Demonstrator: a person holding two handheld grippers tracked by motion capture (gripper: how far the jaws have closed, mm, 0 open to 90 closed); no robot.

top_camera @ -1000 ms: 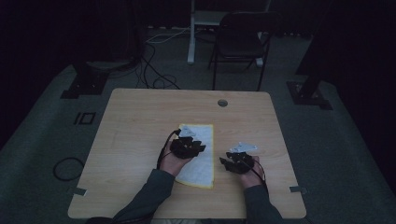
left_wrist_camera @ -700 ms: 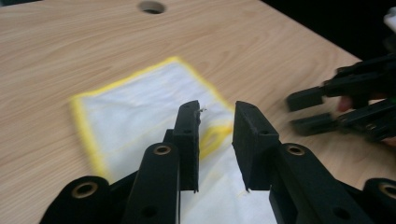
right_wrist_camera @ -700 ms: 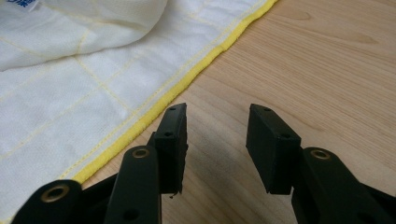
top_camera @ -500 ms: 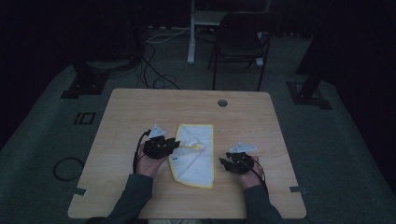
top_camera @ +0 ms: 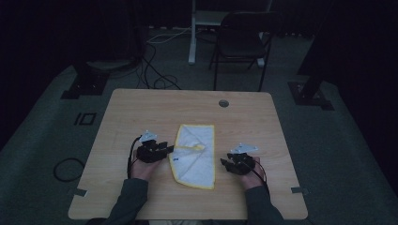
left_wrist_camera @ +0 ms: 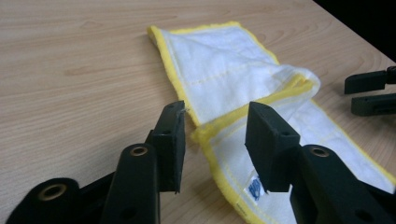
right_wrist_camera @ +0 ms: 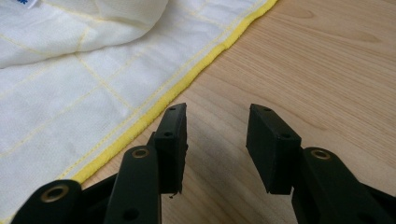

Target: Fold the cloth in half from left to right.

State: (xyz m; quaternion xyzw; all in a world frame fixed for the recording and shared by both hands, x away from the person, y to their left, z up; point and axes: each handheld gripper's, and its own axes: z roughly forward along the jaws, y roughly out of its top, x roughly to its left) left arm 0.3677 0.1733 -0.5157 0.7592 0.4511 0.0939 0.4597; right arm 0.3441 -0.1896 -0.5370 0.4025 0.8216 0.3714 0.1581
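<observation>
A white cloth with a yellow border [top_camera: 196, 157] lies folded on the wooden table [top_camera: 155, 108], with one flap doubled over its middle. My left gripper [top_camera: 170, 149] is at the cloth's left edge. Its jaws have just been opening. In the left gripper view the cloth's [left_wrist_camera: 224, 70] yellow hem lies between the jaws of my left gripper [left_wrist_camera: 217, 126] without the pads pressing on it. My right gripper [top_camera: 224, 163] rests open just right of the cloth. In the right gripper view my right gripper [right_wrist_camera: 217, 126] has bare wood between its jaws, and the cloth [right_wrist_camera: 70, 70] lies to their left.
A round cable hole [top_camera: 224, 102] sits near the table's far edge. A dark chair [top_camera: 239, 42] and a white post stand beyond the table. Cables [top_camera: 155, 79] and black stand feet [top_camera: 84, 84] lie on the floor around it.
My left gripper has moved left from above the cloth to its left edge and opened its jaws, letting go of the hem. The right gripper has stayed put.
</observation>
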